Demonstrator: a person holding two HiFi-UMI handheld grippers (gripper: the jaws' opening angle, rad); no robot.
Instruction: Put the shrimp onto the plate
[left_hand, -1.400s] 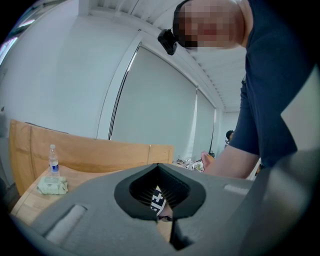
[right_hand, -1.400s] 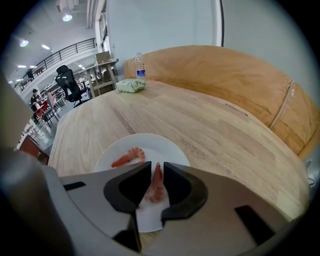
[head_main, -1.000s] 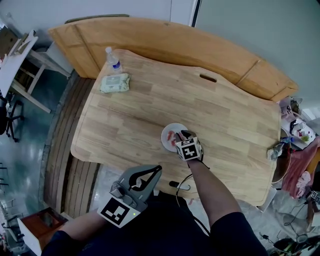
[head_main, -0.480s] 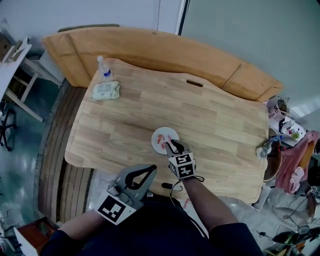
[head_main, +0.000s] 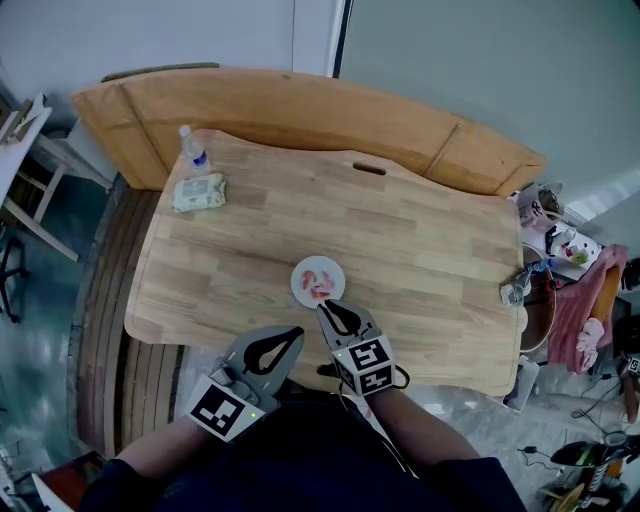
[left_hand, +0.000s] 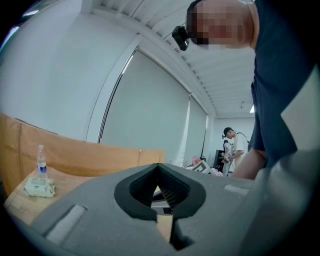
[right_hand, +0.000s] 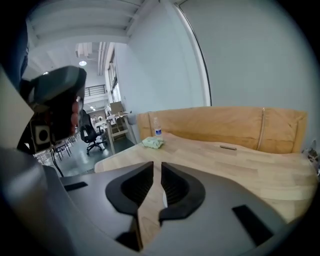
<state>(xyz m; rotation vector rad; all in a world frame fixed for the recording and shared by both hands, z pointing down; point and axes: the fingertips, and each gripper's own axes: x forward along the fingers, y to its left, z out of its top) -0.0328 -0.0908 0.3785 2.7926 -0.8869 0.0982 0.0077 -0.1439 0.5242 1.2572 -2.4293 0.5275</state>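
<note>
Shrimp (head_main: 318, 288) sits on the white plate (head_main: 303, 271), out on the wooden worktop (head_main: 420, 240). The right gripper (head_main: 324, 307) hovers just beside the plate, on the person's side of it, fingers parted by a thin slit with nothing between them. The left gripper (head_main: 296, 331) hangs a little further back from the plate, fingers clenched tip to tip, empty. Well beyond the plate, far left, a wipes pack (head_main: 198, 191) lies near a water bottle (head_main: 188, 146).
</note>
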